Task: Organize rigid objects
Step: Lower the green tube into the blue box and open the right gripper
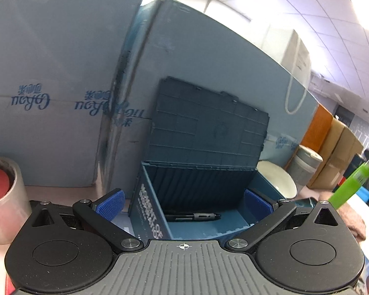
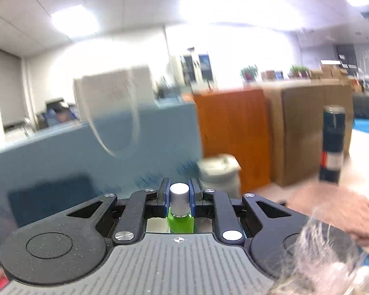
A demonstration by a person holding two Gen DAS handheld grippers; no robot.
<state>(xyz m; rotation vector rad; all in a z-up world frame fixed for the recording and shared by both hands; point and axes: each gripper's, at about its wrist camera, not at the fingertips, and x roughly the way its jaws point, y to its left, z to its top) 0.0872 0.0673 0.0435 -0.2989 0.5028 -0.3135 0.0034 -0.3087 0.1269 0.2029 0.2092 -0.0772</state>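
Observation:
An open dark blue storage box (image 1: 204, 191) stands just ahead of my left gripper (image 1: 183, 202), its lid leaning back against pale blue cartons. A black pen (image 1: 193, 216) lies on the box floor. My left gripper is open and empty, its blue pads (image 1: 110, 202) straddling the box's near end. My right gripper (image 2: 179, 198) is shut on a small green bottle (image 2: 180, 222) with a silver cap (image 2: 179, 198), held up in the air. The bottle also shows at the right edge of the left wrist view (image 1: 350, 186).
A tape roll (image 1: 2, 196) stands at the left. A white bowl (image 1: 279, 182) and a grey lidded jar (image 1: 305, 166) sit right of the box. A tall dark can (image 2: 332, 145) stands at the right. Brown and orange cartons (image 2: 270, 135) line the back.

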